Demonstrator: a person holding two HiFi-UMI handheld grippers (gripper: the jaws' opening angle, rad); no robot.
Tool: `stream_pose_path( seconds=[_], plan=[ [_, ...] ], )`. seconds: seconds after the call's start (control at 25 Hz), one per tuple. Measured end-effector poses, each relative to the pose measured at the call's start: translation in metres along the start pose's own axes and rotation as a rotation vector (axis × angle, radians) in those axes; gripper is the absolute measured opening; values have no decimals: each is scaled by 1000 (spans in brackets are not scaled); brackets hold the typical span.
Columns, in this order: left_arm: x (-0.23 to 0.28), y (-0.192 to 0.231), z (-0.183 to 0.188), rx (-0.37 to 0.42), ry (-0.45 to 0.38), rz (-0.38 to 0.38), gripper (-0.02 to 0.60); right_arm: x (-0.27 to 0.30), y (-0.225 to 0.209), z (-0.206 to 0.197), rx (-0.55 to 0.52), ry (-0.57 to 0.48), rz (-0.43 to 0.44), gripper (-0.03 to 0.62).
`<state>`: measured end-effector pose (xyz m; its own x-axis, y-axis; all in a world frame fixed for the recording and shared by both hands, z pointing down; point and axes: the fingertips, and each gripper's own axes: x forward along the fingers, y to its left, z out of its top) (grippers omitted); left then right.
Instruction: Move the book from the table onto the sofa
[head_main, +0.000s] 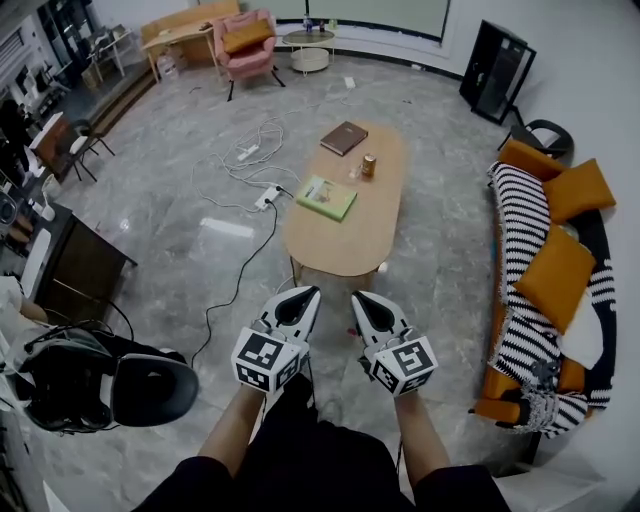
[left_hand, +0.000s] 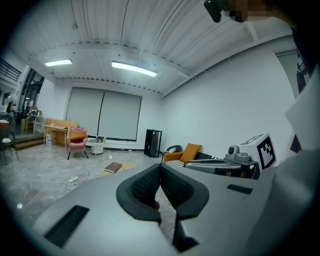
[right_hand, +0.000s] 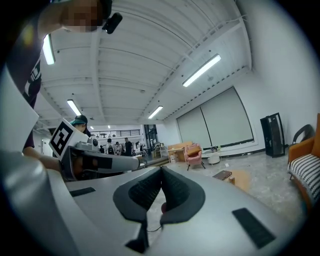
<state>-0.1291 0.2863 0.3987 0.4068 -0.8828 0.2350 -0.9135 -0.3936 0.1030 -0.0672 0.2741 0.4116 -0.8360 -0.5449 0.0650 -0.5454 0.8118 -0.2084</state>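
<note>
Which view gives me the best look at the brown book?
Head view: the brown book lies in full sight from above, at the far end of the table. The left gripper view and right gripper view show it only small, distant and at a flat angle.

Bright ceiling strips; fisheye edges dark, perhaps soft.

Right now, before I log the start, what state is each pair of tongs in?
Left tongs: closed, empty.
Right tongs: closed, empty.
</note>
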Motion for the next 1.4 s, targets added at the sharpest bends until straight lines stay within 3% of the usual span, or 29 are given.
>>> stream_pose_path(
  seconds=[0.44,1.0,1.4],
  plan=[
    [58,67,1,-20,33,-32,15,69,-46,-9,66,28,-40,23],
    [130,209,9,-72,60,-76,15,211,-97,-3,86,42,-106,23],
    [161,249,0,-96,90,-123,15,249,-126,-10,96,50,-166,23]
  ],
)
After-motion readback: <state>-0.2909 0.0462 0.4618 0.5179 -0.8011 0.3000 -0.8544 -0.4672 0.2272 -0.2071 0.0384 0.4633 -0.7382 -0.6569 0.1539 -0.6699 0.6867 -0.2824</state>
